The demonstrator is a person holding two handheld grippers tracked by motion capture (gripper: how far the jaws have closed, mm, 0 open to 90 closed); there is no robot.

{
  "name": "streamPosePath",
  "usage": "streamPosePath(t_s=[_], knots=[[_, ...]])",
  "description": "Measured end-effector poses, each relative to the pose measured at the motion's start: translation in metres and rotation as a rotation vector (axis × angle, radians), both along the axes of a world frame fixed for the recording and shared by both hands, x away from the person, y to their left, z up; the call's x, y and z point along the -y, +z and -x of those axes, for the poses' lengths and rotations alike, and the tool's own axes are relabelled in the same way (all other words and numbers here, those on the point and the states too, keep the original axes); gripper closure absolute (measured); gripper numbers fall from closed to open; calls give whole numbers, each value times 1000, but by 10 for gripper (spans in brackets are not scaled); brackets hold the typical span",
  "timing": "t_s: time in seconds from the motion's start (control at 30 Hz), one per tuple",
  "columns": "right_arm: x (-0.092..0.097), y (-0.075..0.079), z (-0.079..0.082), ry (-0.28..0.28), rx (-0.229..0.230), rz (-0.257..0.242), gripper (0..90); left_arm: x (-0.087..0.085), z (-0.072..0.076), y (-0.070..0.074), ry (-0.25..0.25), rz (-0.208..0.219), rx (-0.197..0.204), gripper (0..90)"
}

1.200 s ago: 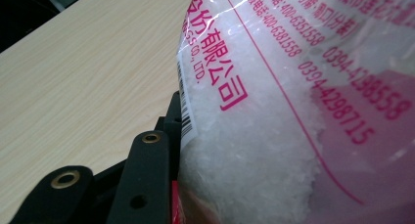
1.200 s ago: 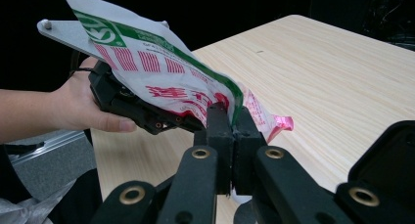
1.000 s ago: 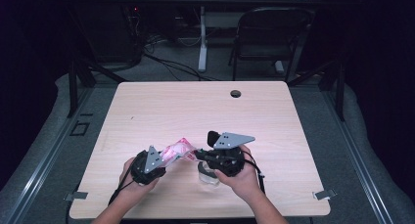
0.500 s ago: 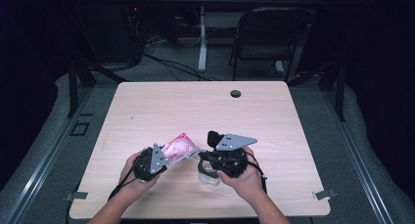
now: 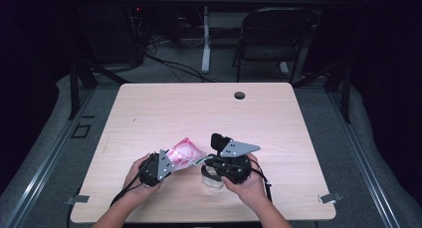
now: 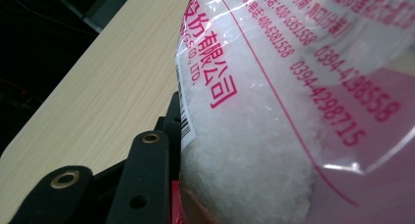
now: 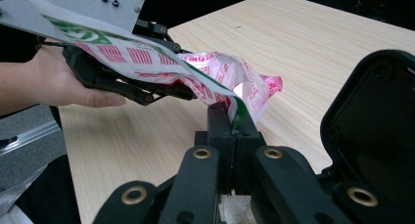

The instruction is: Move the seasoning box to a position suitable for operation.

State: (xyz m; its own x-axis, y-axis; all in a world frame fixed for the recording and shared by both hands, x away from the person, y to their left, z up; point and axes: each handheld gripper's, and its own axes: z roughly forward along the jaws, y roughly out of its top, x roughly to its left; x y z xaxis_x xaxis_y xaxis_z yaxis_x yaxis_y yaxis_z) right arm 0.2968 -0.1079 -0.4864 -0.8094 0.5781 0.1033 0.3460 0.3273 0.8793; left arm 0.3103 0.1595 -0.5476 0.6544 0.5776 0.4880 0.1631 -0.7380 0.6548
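While clamped at its edge between the closed jaws of the right gripper (image 7: 234,123), with body gripped by the half-open left gripper (image 5: 164,163), pink-printed bag of white granules (image 5: 185,152) held stretched above the near table (image 5: 278,118) edge, over a clear glass cup (image 5: 211,180). Step in hand, by judgement: tearing open. Next: pull apart steadily, keeping mouth over cup.

Count: one table (image 5: 278,113). One pink-printed plastic bag (image 5: 183,153) of white grains. Two handheld grippers: left gripper (image 5: 155,167), right gripper (image 5: 230,163). One clear glass (image 5: 211,178). One folding chair (image 5: 271,31) behind.
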Motion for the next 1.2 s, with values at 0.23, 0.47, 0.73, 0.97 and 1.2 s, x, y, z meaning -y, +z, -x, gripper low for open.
streamPosePath(t_s=[0.23, 0.47, 0.73, 0.97, 1.2], knots=[[1, -3, 1, -7, -8, 2, 900, 2, -1, -4, -7, -6, -5, 638], [2, -4, 2, -10, -5, 4, 900, 3, -1, -3, -13, -14, 8, 638], [4, -6, 5, -14, 3, 0, 900, 4, 2, -1, -12, -41, 47, 638], [6, -8, 8, -13, 15, 2, 898, 7, 5, 1, -9, -82, 106, 638], [7, -10, 12, -13, 36, 18, 896, 8, 8, 3, -2, -111, 161, 638]])
